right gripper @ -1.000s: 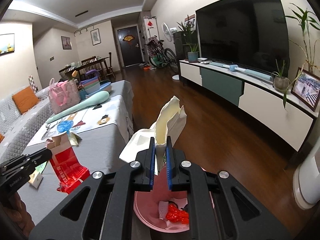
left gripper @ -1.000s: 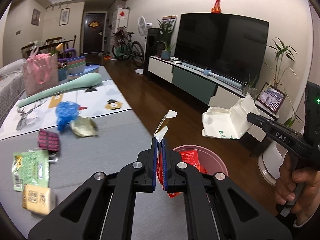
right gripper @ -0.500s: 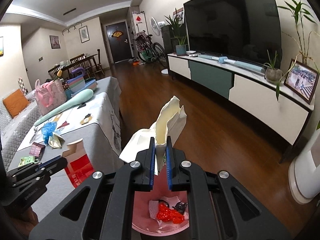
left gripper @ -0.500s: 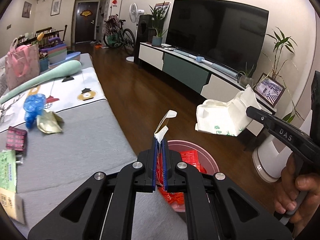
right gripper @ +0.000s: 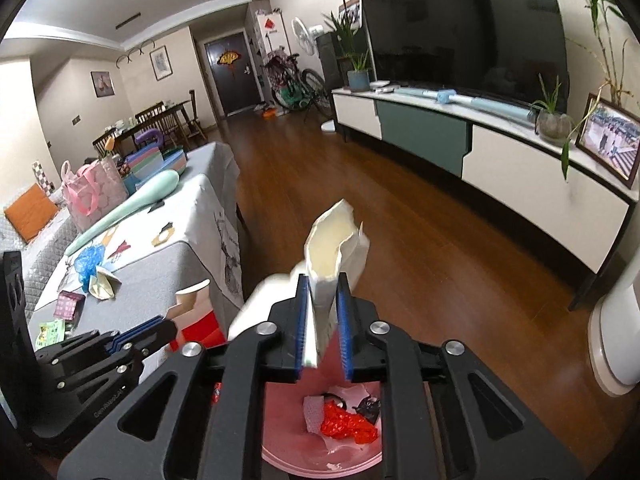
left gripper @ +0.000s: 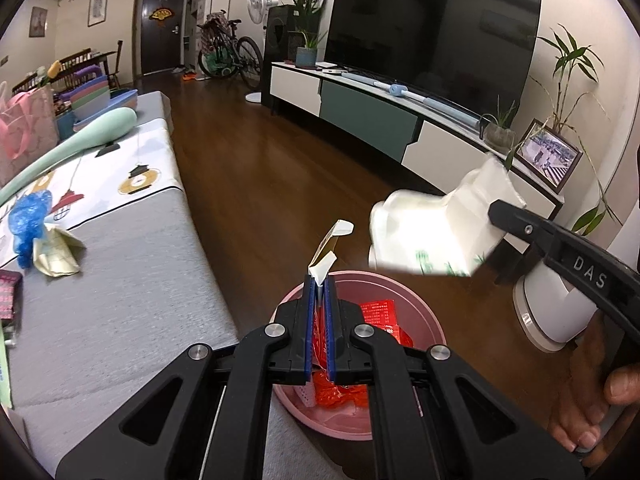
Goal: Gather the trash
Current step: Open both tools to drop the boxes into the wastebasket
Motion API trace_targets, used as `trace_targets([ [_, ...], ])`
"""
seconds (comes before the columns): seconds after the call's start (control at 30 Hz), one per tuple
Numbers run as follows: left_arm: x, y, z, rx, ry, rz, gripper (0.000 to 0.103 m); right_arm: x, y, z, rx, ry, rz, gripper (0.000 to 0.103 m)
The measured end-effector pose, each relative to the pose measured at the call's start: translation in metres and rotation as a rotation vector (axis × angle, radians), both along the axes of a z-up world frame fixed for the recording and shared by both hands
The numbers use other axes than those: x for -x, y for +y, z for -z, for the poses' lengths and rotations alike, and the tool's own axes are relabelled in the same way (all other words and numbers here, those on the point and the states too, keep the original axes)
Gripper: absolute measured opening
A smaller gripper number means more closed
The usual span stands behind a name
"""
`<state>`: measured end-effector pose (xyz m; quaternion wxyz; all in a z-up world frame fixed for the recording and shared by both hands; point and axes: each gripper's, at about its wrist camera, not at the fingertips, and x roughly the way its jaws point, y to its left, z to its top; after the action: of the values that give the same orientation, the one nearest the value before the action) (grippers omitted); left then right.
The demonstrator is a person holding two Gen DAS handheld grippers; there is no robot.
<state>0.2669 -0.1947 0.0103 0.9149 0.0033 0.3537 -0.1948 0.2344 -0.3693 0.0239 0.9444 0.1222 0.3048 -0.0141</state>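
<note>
There are two tongs, one pink bin (left gripper: 425, 312) and two pieces of trash in the air above it. The left tongs (left gripper: 319, 280) are pressed together on a red-and-white carton (left gripper: 325, 254), whose torn white flap sticks up past the tips while its red body hangs down over the bin. The right tongs (right gripper: 323, 285) carry a white plastic bag (right gripper: 335, 240). Their blue pads (right gripper: 303, 320) stand slightly apart, so the bag touches the left pad only and a sliver of bin shows beside the other. One hand (left gripper: 592, 412) is in sight, wrapped around the right handle.

Inside the bin, the right wrist view shows one crumpled red wrapper (right gripper: 346, 426), one grey scrap (right gripper: 314, 414) and one black scrap (right gripper: 368, 408).

Four loose pieces lie on the grey tabletop (left gripper: 120, 300): a blue plastic wad (right gripper: 90, 262), a cream paper ball (right gripper: 103, 286) touching it, a maroon packet (right gripper: 70, 306) and a green packet (right gripper: 50, 332).

Compared with half a second ago, the right jaws have widened around the bag, which now looks blurred in the left wrist view. The left tongs have come fully over the bin. Their grip on the carton is unchanged.
</note>
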Motion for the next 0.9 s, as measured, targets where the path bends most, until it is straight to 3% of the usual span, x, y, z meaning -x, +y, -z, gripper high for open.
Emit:
trace_targets([
  [0.03,-0.002,-0.002,0.001,0.003,0.01,0.006,0.005,0.0,-0.001,0.001,0.003,0.003,0.01,0.045],
  [0.07,-0.004,-0.003,0.001,0.006,0.019,0.007,0.012,-0.001,-0.002,0.002,0.004,0.003,0.019,0.051],
  [0.1,-0.006,-0.002,0.001,0.01,0.025,0.003,0.035,-0.001,-0.004,0.002,0.001,0.005,0.023,0.051],
  [0.17,-0.004,0.004,-0.002,0.022,0.005,-0.006,0.051,-0.001,-0.008,0.003,-0.019,0.01,0.026,0.051],
  [0.57,0.032,0.061,-0.028,0.028,-0.062,-0.049,0.043,-0.004,0.018,-0.004,-0.006,-0.008,-0.017,0.051],
  [0.9,0.076,0.173,-0.061,0.02,-0.108,-0.168,0.038,0.01,0.084,-0.02,0.004,-0.058,-0.107,0.045],
])
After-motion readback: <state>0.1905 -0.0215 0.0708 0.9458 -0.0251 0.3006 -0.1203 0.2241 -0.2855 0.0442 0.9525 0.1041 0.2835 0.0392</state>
